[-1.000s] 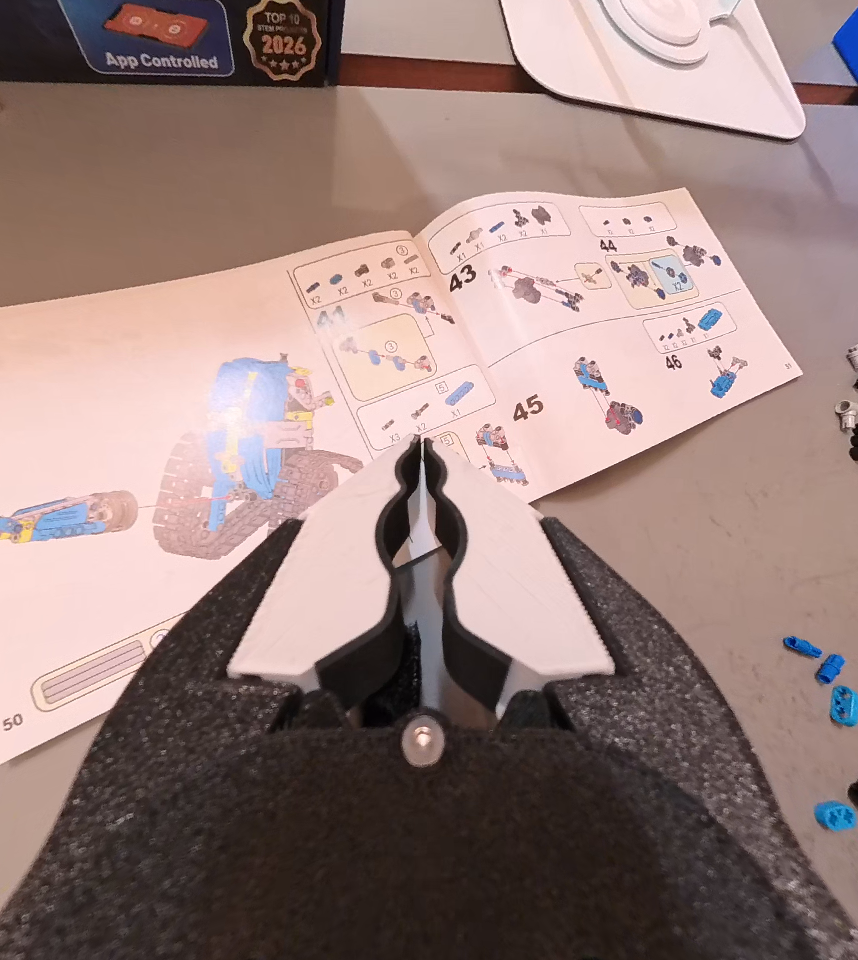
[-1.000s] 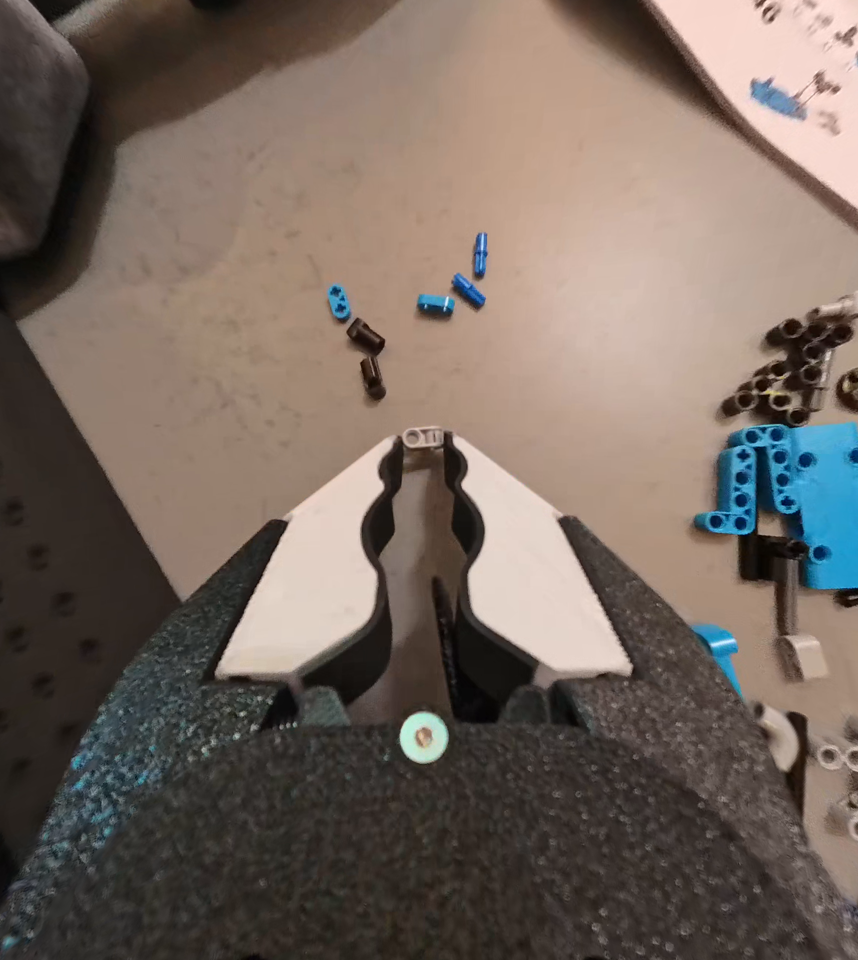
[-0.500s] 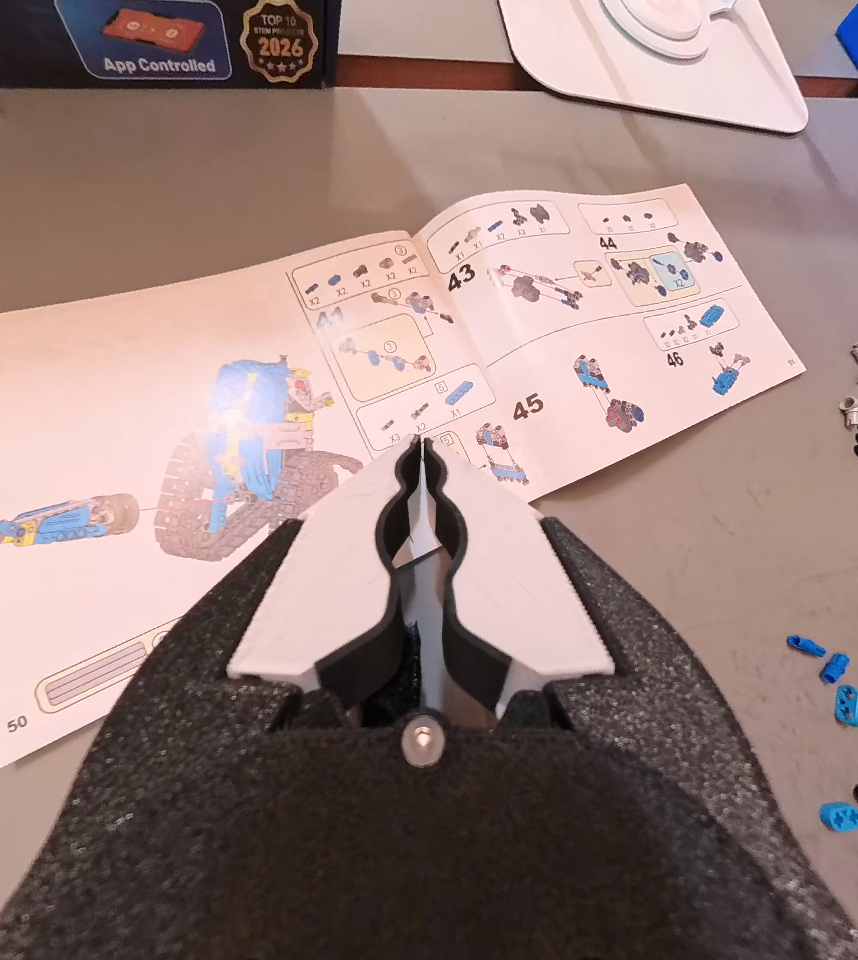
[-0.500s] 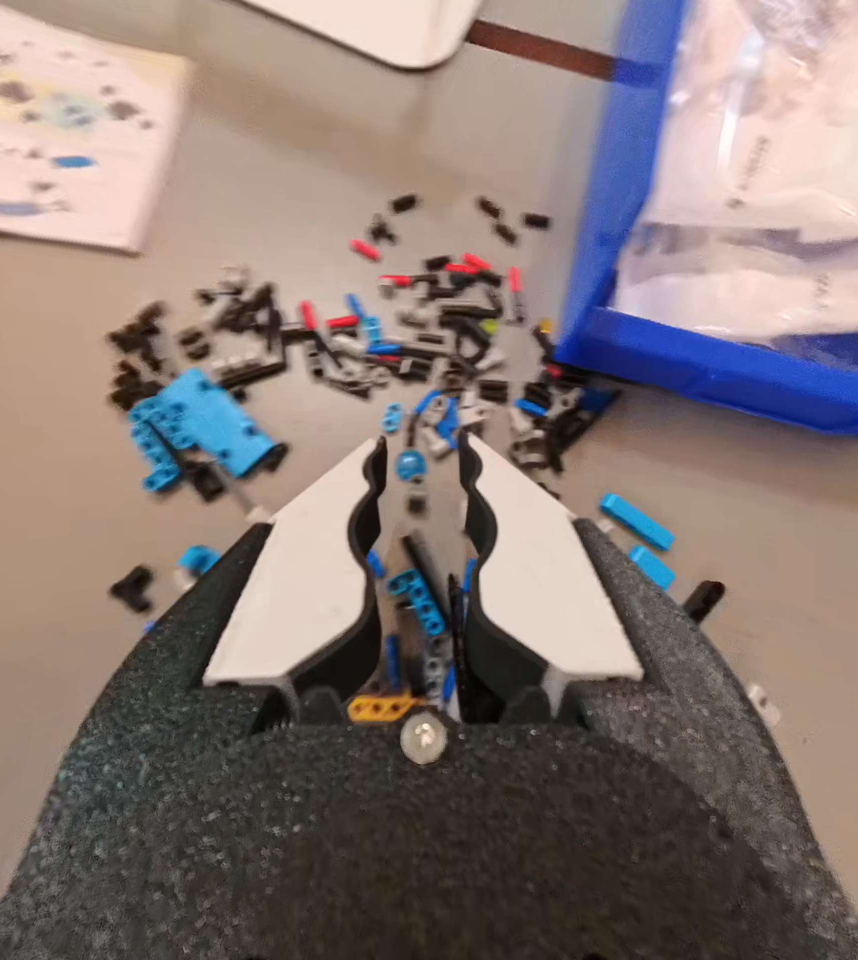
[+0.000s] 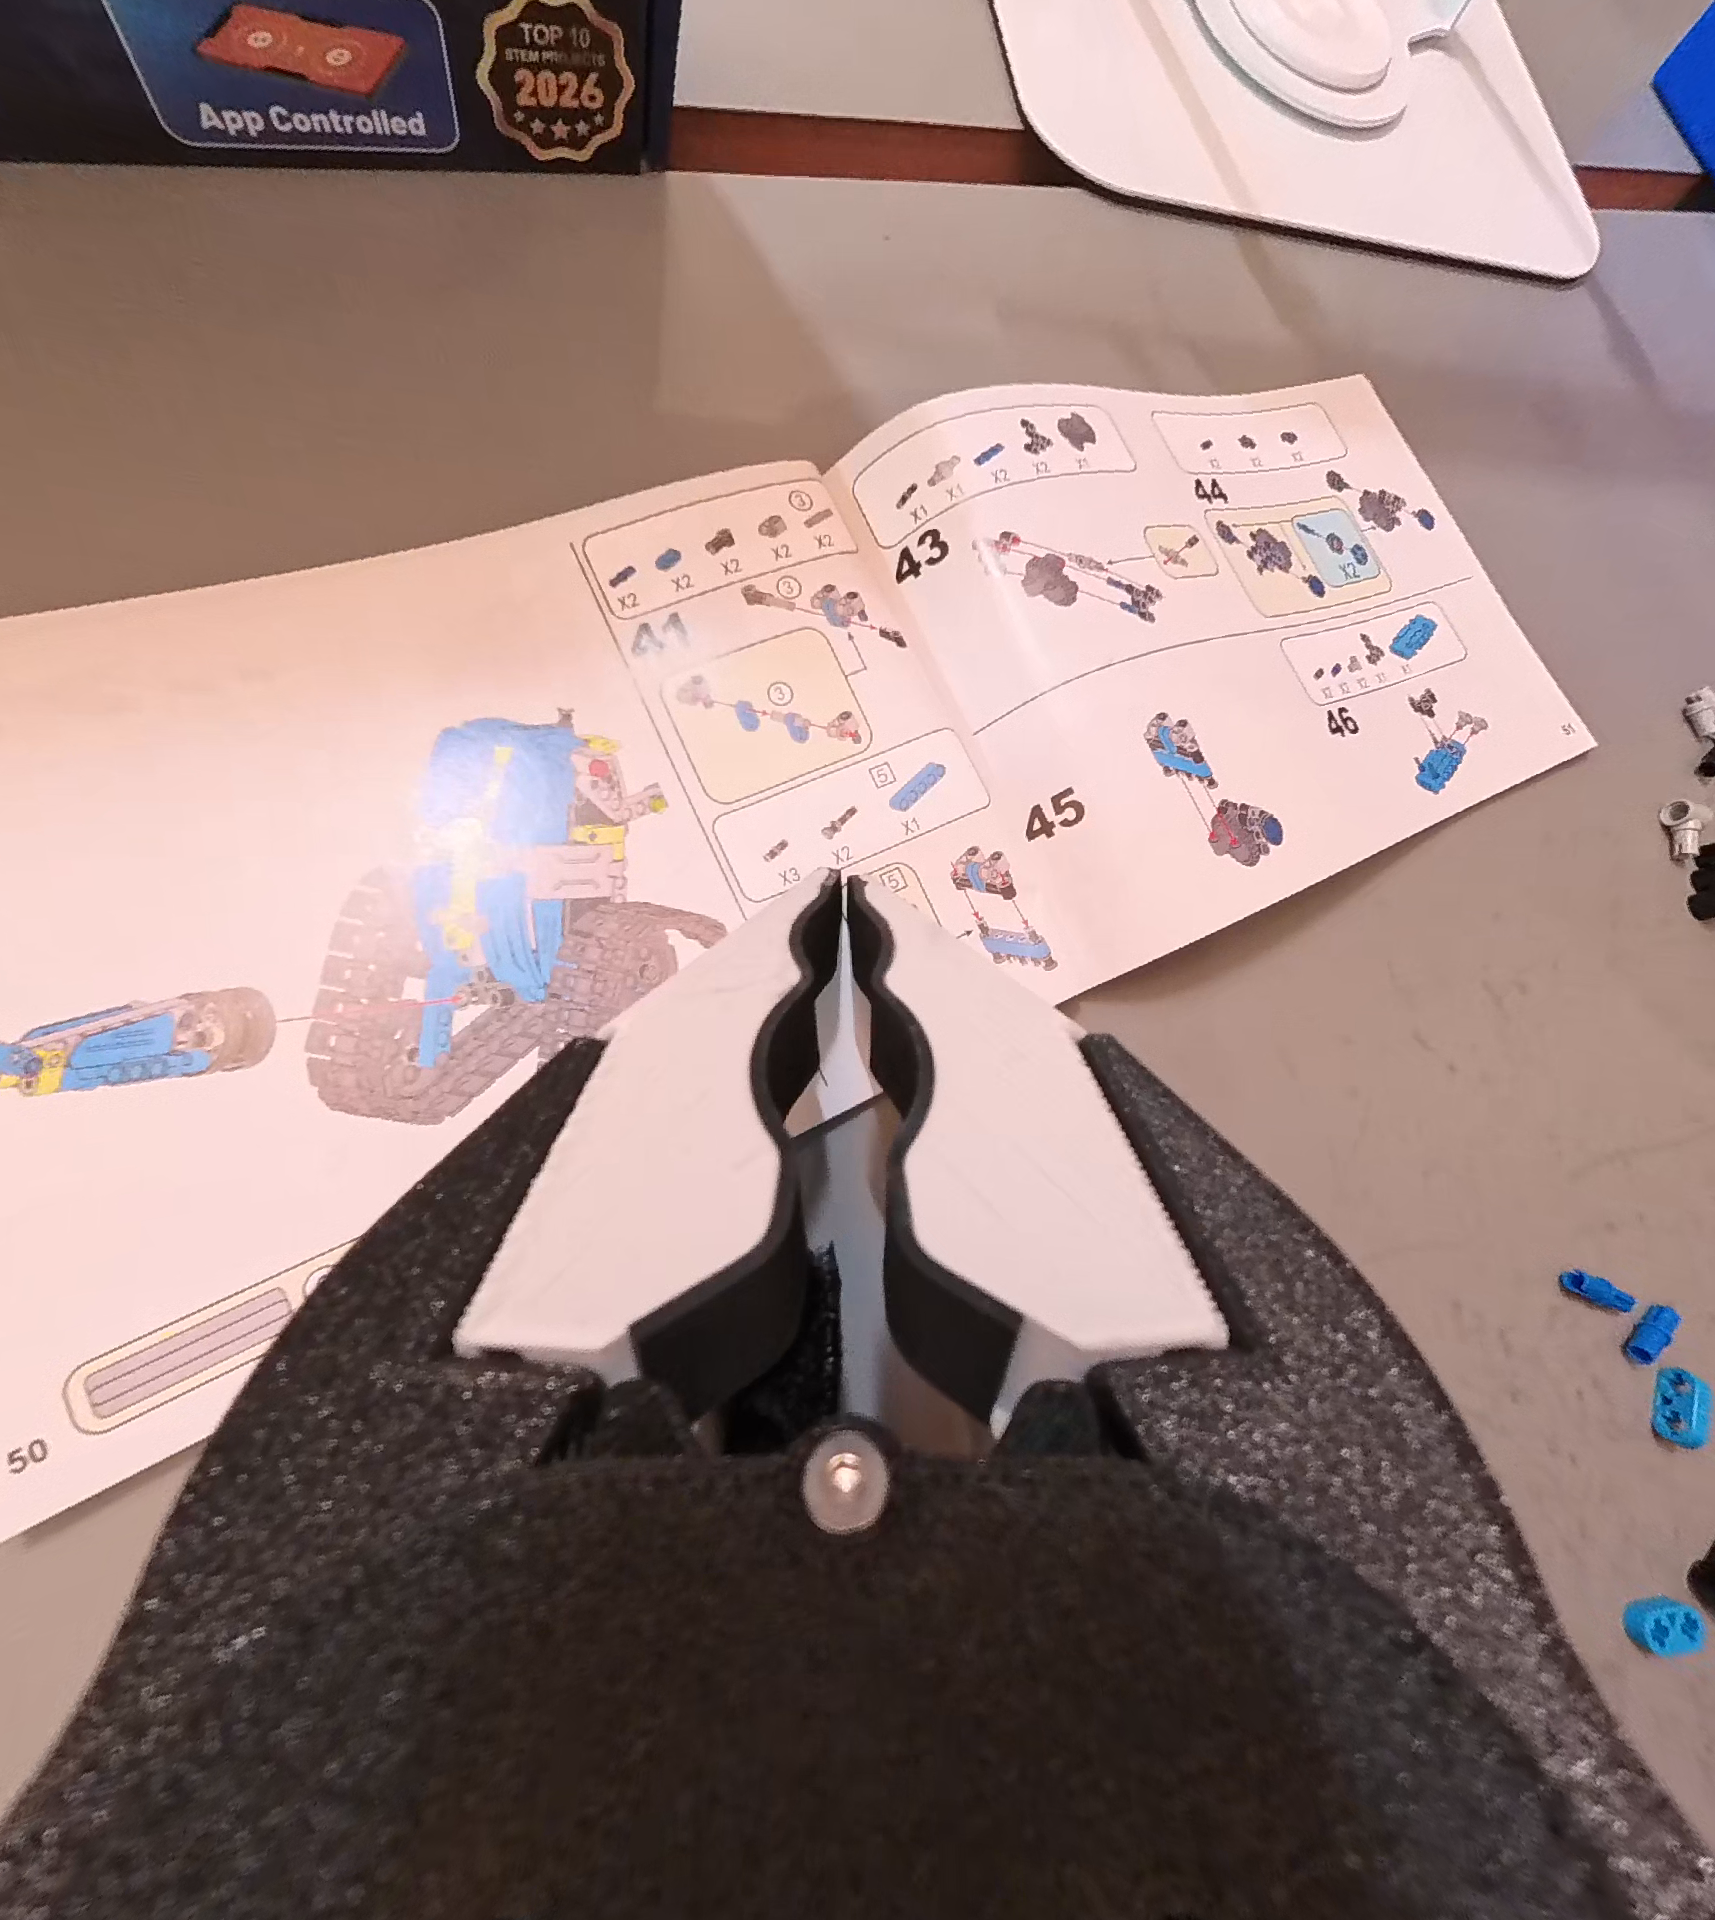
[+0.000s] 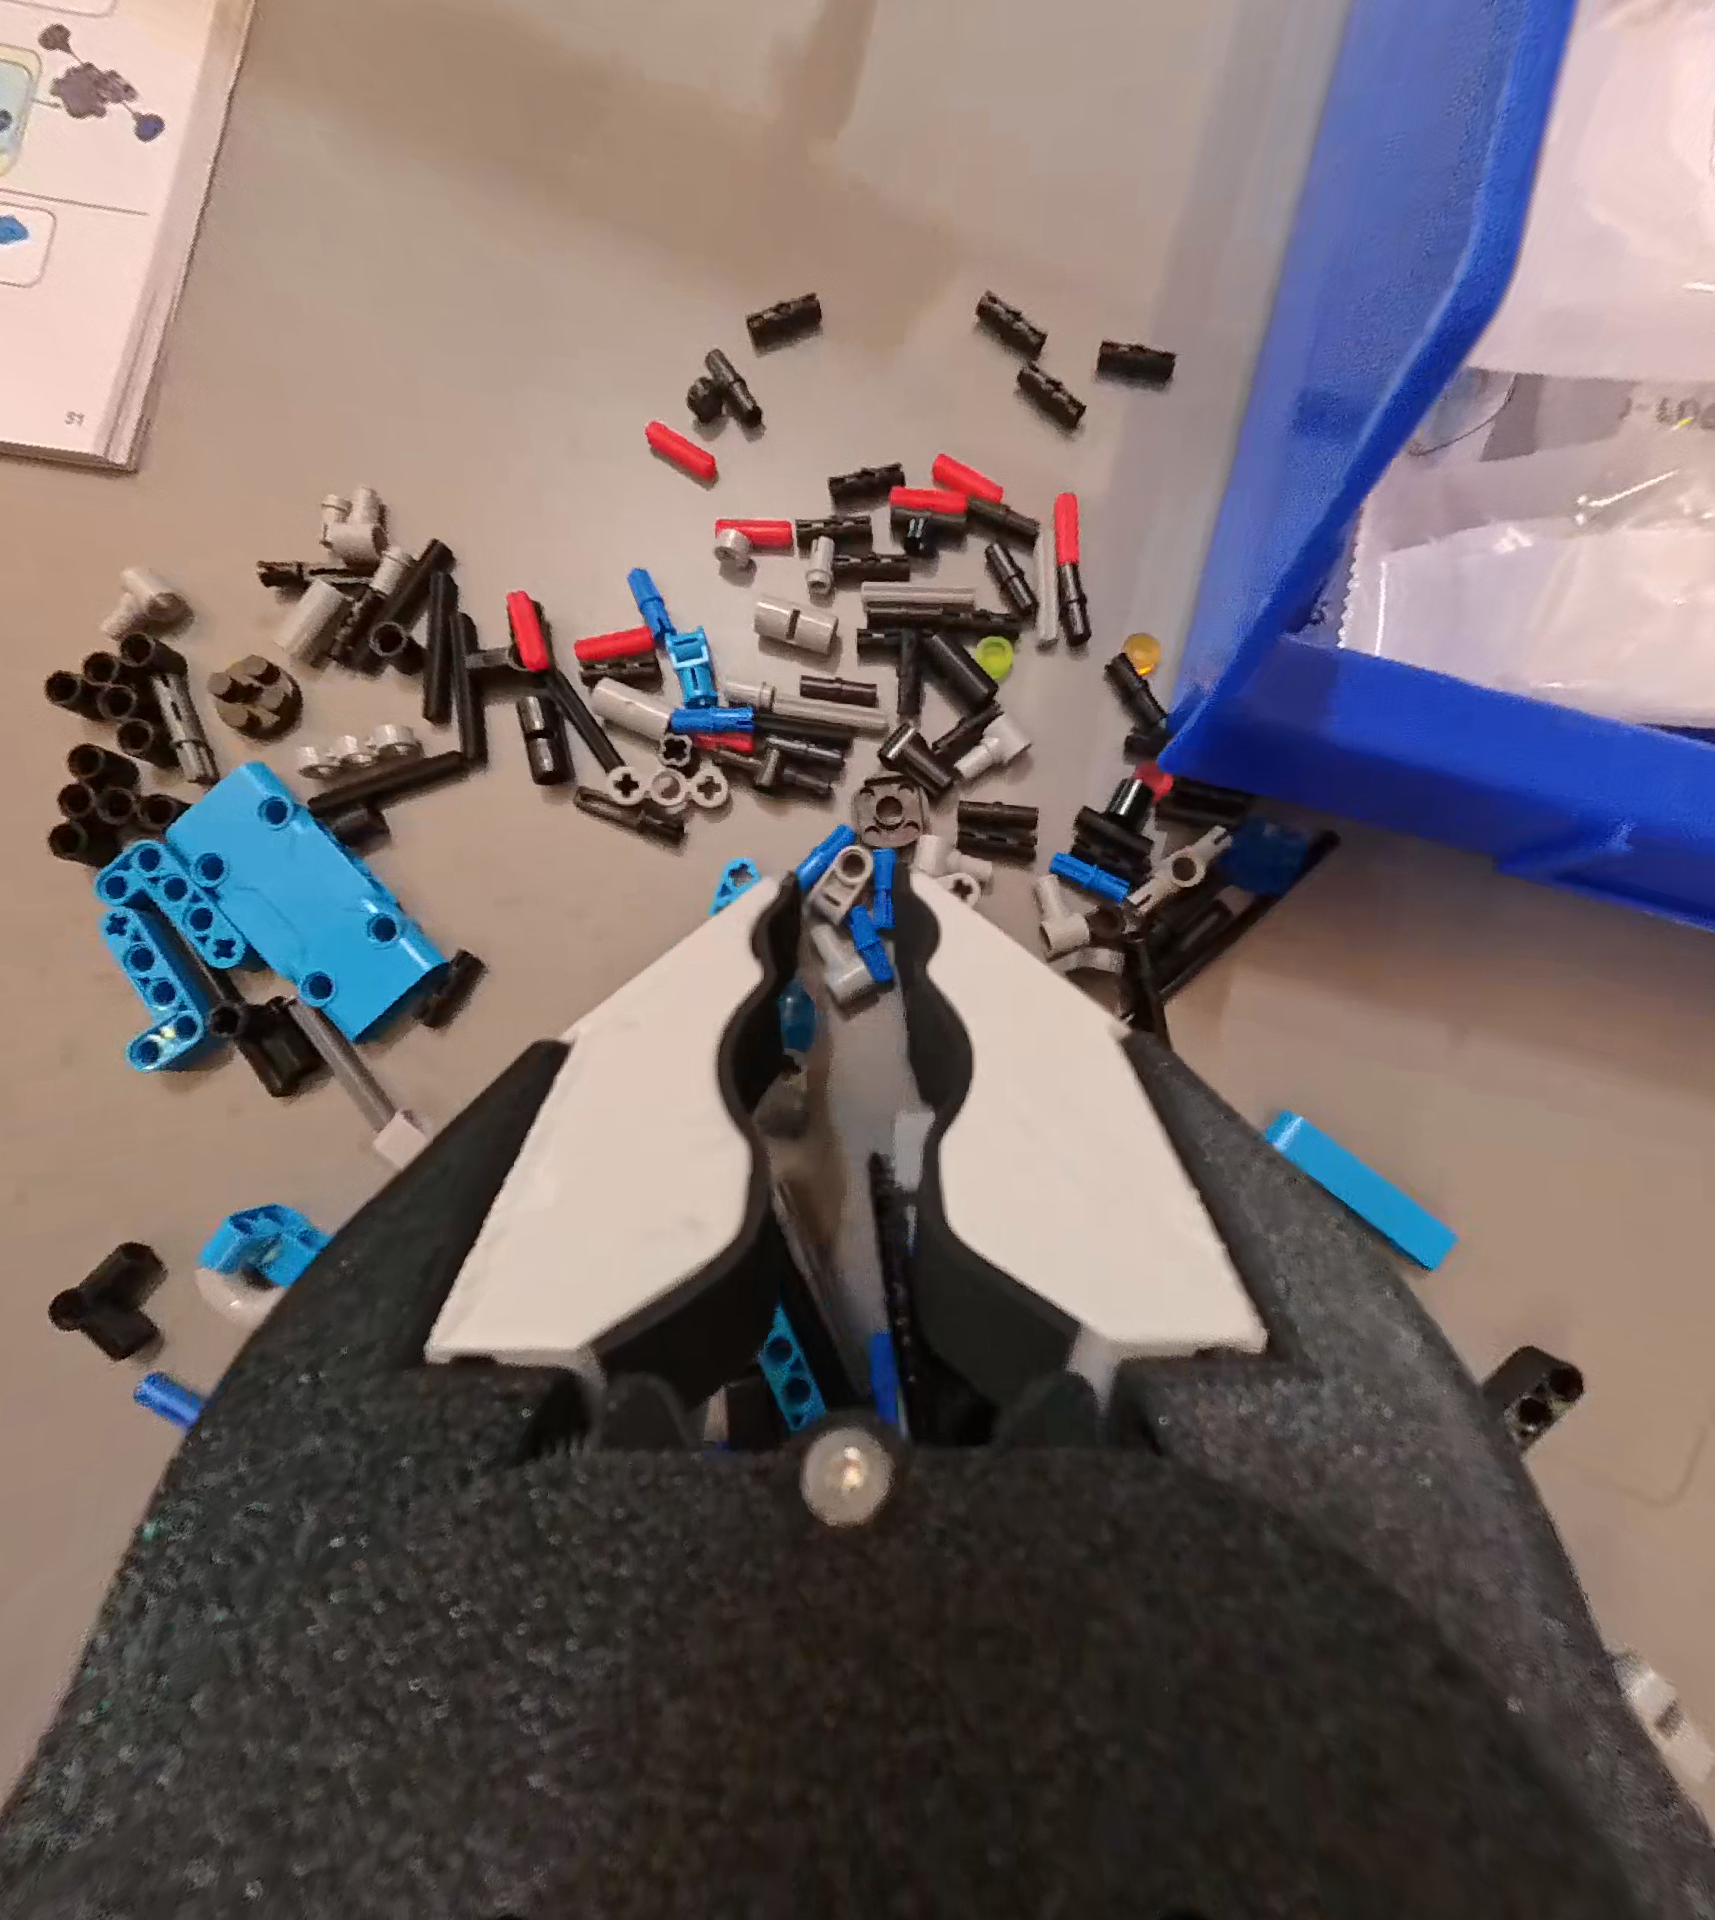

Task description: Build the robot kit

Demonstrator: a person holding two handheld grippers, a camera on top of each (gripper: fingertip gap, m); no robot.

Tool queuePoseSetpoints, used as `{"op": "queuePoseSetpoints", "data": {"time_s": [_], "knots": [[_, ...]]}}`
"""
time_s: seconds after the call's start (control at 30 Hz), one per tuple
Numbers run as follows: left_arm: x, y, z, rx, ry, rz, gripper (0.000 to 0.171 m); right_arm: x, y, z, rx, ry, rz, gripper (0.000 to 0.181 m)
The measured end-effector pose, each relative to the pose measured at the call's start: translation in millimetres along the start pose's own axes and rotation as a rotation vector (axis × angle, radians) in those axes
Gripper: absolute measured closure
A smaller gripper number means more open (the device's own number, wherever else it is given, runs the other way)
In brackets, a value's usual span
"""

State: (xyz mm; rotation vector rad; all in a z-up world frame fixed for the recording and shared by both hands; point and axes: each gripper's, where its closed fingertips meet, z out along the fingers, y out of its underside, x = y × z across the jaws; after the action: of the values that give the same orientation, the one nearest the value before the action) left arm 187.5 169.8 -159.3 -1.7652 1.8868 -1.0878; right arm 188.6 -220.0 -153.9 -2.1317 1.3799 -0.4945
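My left gripper (image 5: 840,881) is shut with nothing between its tips. It hovers over the lower edge of an open instruction booklet (image 5: 1196,644) that lies flat on the grey table (image 5: 313,416). My right gripper (image 6: 845,881) has its jaws a narrow gap apart, low over a pile of small black, grey, red and blue building pieces (image 6: 832,644). A grey connector (image 6: 835,883) and a blue pin (image 6: 868,928) show between its tips. A large blue block with beams (image 6: 302,914) lies to its left.
A blue bin (image 6: 1404,520) holding plastic bags (image 6: 1611,520) stands right of the pile. A blue flat beam (image 6: 1362,1190) and a black connector (image 6: 105,1299) lie beside the right gripper. A dark box (image 5: 313,83) and a white tray (image 5: 1300,156) stand behind the booklet. Loose blue pieces (image 5: 1653,1340) lie right of the left gripper. The gap from one gripper's tips to the other's is roughly 40 cm.
The right gripper swung from a bare patch with a few blue pins, where it held a small grey piece, over to the pile; its jaws widened, then narrowed. The left gripper stayed put.
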Motion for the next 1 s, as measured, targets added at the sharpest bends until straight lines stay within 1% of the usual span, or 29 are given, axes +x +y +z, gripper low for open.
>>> {"op": "queuePoseSetpoints", "data": {"time_s": [0.07,0.37,0.47,0.57,0.6,0.67,0.77,0.83,0.9,1.0], "knots": [[0,0,0,0.0,0.001,-0.001,0.171,-1,1,2,-0.01,0.0,-0.015,0.168],[0,0,0,0.0,0.0,0.0,0.171,0,4,2,-0.022,-0.004,-0.016,0.174],[0,0,0,0.0,-0.001,0.001,0.171,-3,0,-5,-0.004,0.0,-0.029,0.174],[0,0,0,0.0,-0.002,0.002,0.171,-16,-7,-16,0.021,-0.037,-0.048,0.174],[0,0,0,0.0,-0.002,0.003,0.171,-26,-10,-20,0.034,-0.065,-0.064,0.174],[0,0,0,0.0,-0.003,0.003,0.171,-60,-18,-32,0.067,-0.167,-0.118,0.173],[0,0,0,0.0,-0.003,0.004,0.171,-135,-18,-53,0.097,-0.402,-0.264,0.173],[0,0,0,0.0,-0.004,0.005,0.171,-174,-13,-61,0.089,-0.483,-0.348,0.173],[0,0,0,0.0,-0.005,0.006,0.171,-208,-1,-62,0.041,-0.557,-0.416,0.173],[0,0,0,0.001,-0.005,0.007,0.171,-238,14,-55,-0.005,-0.591,-0.479,0.173]]}}
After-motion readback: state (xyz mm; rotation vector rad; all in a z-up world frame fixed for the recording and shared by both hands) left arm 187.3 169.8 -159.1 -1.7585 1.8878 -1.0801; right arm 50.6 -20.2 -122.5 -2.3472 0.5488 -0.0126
